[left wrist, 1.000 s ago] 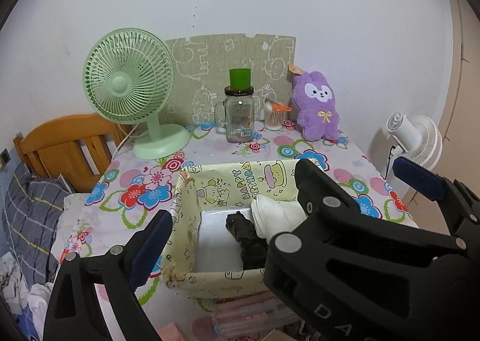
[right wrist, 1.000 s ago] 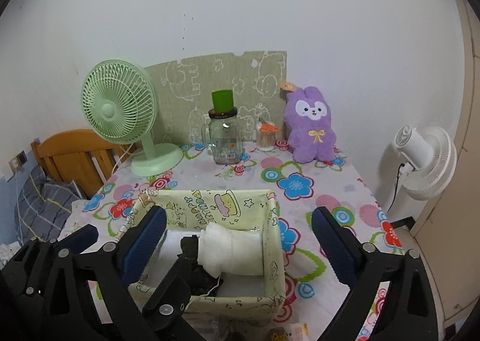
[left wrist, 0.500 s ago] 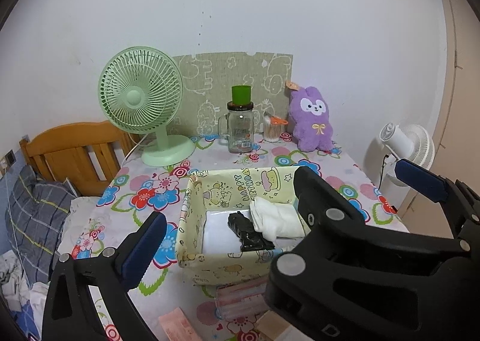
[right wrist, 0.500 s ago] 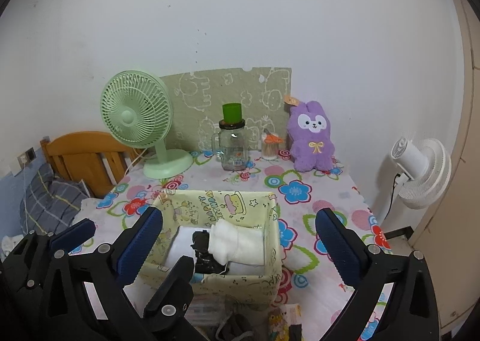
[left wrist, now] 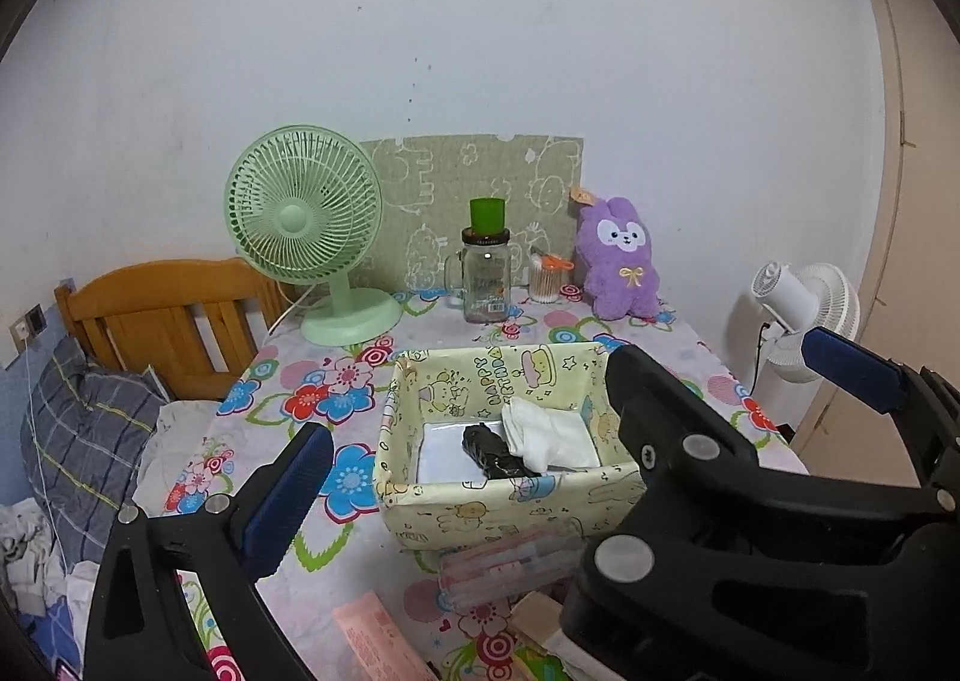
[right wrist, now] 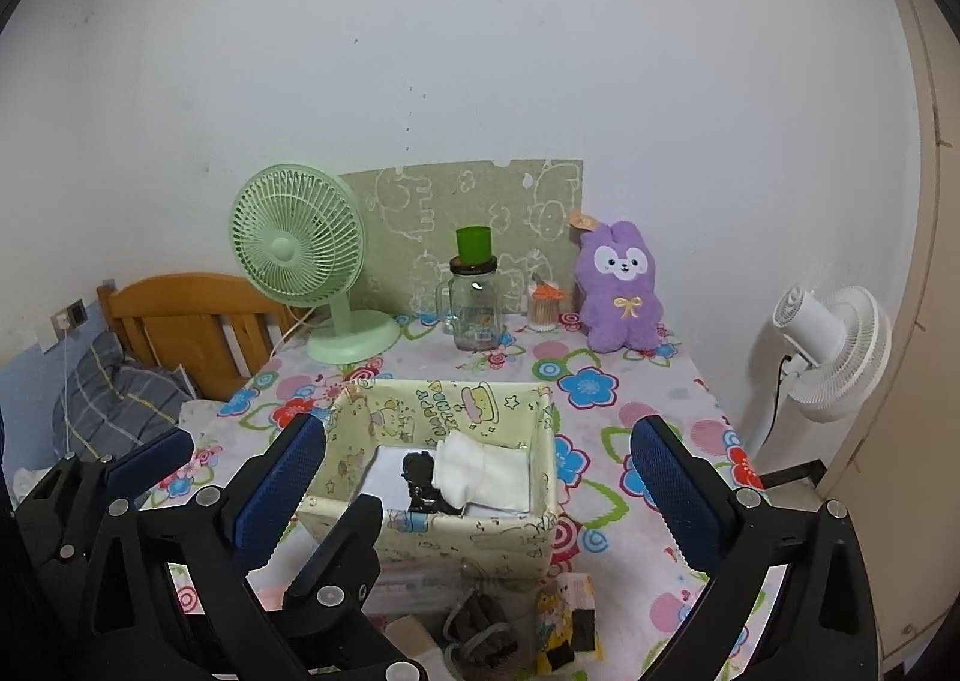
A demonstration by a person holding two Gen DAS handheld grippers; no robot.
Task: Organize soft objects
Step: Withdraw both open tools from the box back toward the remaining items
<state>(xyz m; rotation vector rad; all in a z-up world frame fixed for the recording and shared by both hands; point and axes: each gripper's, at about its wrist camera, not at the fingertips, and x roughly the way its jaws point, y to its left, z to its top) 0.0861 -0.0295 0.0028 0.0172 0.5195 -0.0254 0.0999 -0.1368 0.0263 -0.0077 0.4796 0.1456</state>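
White wall [left wrist: 480,21] backs floral tablecloth [right wrist: 630,417] bearing fabric basket [right wrist: 480,531].

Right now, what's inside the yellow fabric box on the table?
Inside the yellow fabric box lie a rolled white cloth and, beside it, a black bundle, on a white bottom liner. The front wall hides the near part of the bottom.

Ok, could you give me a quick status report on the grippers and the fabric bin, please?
Left gripper and right gripper open, empty. Fabric bin holds a white rolled cloth beside a black bundle. Clutter at the table's near edge.
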